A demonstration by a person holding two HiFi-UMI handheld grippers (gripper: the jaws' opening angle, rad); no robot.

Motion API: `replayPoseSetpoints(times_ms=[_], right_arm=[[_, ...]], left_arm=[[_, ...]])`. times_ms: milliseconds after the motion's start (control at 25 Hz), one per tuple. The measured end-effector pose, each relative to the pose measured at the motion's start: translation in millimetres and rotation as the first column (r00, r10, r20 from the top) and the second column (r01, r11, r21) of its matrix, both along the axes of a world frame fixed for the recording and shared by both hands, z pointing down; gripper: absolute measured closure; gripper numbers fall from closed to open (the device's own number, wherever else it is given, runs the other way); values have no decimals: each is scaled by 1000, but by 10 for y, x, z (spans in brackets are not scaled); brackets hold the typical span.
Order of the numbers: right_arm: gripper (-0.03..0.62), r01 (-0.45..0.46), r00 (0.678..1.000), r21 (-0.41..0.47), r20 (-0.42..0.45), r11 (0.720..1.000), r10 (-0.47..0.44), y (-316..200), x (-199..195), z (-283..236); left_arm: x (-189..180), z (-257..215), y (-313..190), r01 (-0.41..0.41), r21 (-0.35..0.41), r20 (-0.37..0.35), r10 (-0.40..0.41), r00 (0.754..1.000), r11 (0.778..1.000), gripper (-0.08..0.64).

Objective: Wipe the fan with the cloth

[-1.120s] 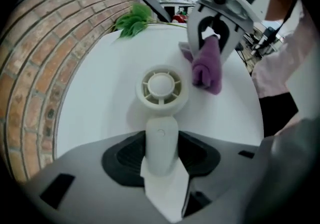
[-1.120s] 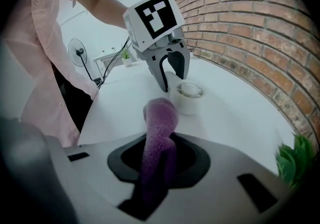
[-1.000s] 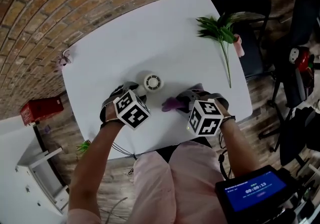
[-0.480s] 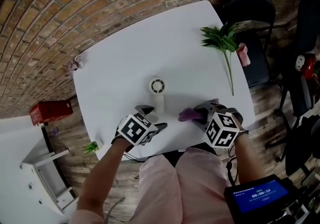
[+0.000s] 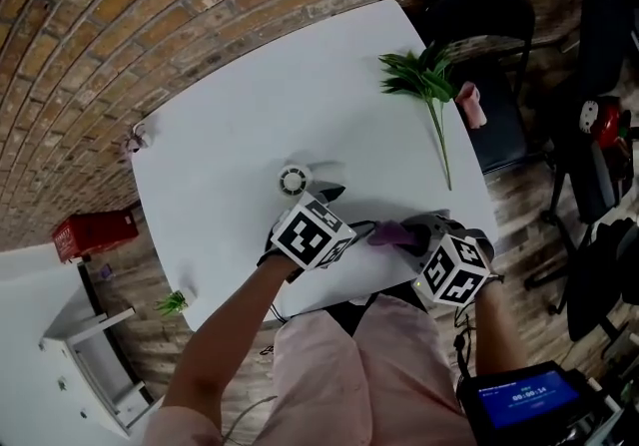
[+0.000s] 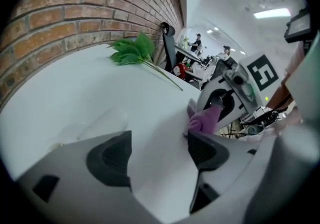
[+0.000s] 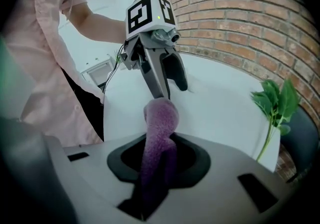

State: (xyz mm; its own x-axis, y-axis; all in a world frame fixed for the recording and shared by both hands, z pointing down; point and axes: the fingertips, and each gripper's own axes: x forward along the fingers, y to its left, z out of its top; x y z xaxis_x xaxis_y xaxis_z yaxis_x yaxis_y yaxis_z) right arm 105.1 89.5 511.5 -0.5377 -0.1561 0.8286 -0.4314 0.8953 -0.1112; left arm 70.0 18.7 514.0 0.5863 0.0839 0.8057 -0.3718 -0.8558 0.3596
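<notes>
The small white fan stands on the white table, its round face up. Just to its right is my left gripper, jaws opening with only bare tabletop between them. It points toward the purple cloth. My right gripper is shut on that cloth, which sticks up out of its jaws. In the left gripper view the cloth hangs just past the right finger. The fan does not show in either gripper view.
A green leafy sprig lies at the table's far right, with a black chair beyond that corner. The table's near edge runs just under both grippers, against the person's lap. A red box sits on the floor at left.
My left gripper has let go of the fan, opened wide and swung right toward the cloth. The right gripper, still holding the cloth, has shifted a little.
</notes>
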Motion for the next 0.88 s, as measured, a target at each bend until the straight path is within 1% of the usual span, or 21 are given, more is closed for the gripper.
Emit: replayPoseSetpoints(times_ms=[80, 160, 200, 280, 320, 360, 400, 440, 520, 640, 680, 760, 800, 880], right_arm=[[509, -4, 1000, 4, 8, 1000, 4, -34, -17, -18], [509, 3, 1000, 10, 15, 1000, -4, -87, -74, -31], [509, 8, 1000, 14, 18, 1000, -8, -119, -118, -39], [509, 9, 1000, 22, 29, 1000, -10, -190, -232, -63], [509, 6, 999, 24, 38, 1000, -7, -225, -297, -79], [509, 1, 999, 25, 48, 1000, -2, -259, -361, -97], [508, -5, 998, 25, 56, 1000, 3, -296, -420, -114], [509, -11, 998, 24, 62, 1000, 10, -333, -474, -126], [508, -22, 998, 23, 68, 999, 21, -406, -574, -136], [508, -36, 998, 19, 60, 999, 34, -496, -717, -109], [508, -45, 997, 16, 57, 999, 44, -524, -759, -94], [508, -72, 996, 9, 56, 997, 72, -580, -839, -66], [509, -86, 995, 5, 57, 996, 85, -606, -877, -52], [508, -108, 993, 1, 56, 994, 108, -655, -946, -21]], left_arm=[[-59, -127, -38, -6, 45, -1, 6, 1000, 999, 212], [-182, -317, -124, -8, 120, 4, 7, 1000, 993, 212], [-268, -419, -198, -6, 168, 11, 4, 1000, 986, 212], [-477, -587, -391, -13, 271, 39, 3, 999, 963, 212], [-590, -630, -486, -32, 314, 64, 12, 998, 949, 212], [-696, -632, -560, -65, 341, 98, 33, 995, 938, 211], [-787, -589, -609, -111, 345, 137, 67, 988, 932, 203], [-856, -512, -636, -164, 333, 176, 110, 978, 929, 184], [-927, -308, -652, -271, 291, 239, 204, 949, 918, 161], [-916, -33, -627, -386, 245, 285, 315, 905, 889, 155], [-907, 34, -629, -410, 242, 299, 335, 894, 879, 155], [-894, 106, -675, -448, 263, 332, 356, 874, 854, 162], [-890, 114, -702, -462, 276, 346, 361, 866, 843, 201], [-880, 109, -722, -477, 286, 356, 370, 858, 831, 202]])
